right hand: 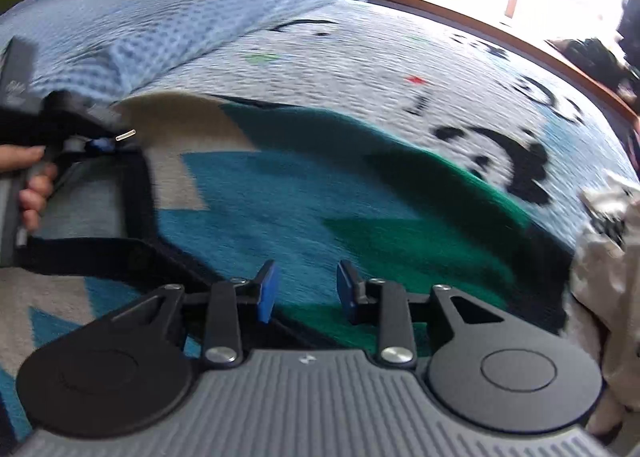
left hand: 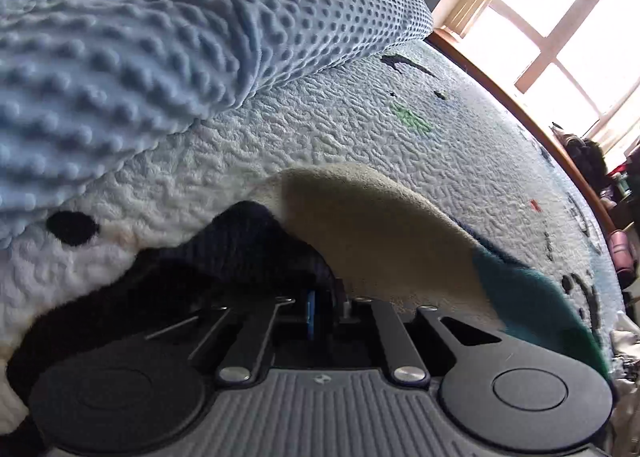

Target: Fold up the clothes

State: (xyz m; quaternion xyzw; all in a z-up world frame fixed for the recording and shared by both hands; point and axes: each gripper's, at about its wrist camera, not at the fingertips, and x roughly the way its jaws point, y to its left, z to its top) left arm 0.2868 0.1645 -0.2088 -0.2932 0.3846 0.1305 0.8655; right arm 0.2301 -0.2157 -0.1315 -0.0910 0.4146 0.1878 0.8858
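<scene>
We work on a bed covered by a white blanket (right hand: 360, 69) with black, green and red marks. A light blue pillow (right hand: 168, 9) lies at the far end of the bed, and a bright window (left hand: 560, 29) stands past the bed's far right edge.

The garment (right hand: 288, 193) is a knit sweater with grey, blue, teal and green blocks and dark trim. It lies spread on the blanket, near the bed's near edge. Its green part reaches toward the right side of the bed, where a pale crumpled cloth (right hand: 608, 257) rests beside it.

Our left gripper (left hand: 324, 301) has its blue pads drawn together on the sweater's dark ribbed edge (left hand: 256, 241). The fabric is pinched between the fingers, and a grey fold (left hand: 368, 225) of the sweater rises just beyond the fingertips. In the right wrist view, this same gripper (right hand: 104, 141) sits at the sweater's left part, with the hand (right hand: 34, 185) wrapped around its grip.

Our right gripper (right hand: 306, 289) hovers over the sweater's blue and green area. Its jaws stand apart, with the blue pads (right hand: 267, 291) separated and nothing between them. We cannot tell whether the fingertips touch the fabric below. The right wrist view is blurred.
</scene>
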